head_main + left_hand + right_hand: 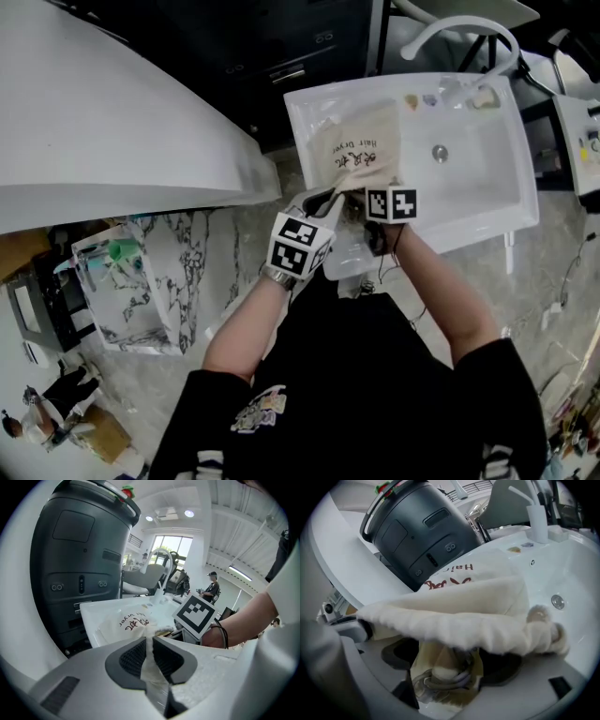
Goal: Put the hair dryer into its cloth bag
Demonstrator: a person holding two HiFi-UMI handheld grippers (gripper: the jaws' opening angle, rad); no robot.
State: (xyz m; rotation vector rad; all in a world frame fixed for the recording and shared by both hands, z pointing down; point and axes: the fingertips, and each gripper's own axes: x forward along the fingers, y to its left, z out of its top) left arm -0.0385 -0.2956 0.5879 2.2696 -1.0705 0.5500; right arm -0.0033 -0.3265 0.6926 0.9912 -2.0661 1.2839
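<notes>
With the dryer judged inside the bag (361, 150) in the sink (487, 178), its near rim is clenched by the left gripper (149, 645), while the right gripper (452, 663), released wide, is next needed to tuck the cord (440, 679) in

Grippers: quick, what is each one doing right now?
Left gripper: closed on the edge of the cloth bag.
Right gripper: open, jaws wide apart; cloth bag fabric sits between them, not pinched.

Black short-sleeved shirt (375, 375) with a pale print (258, 410); thin dark wristband (226, 637).
</notes>
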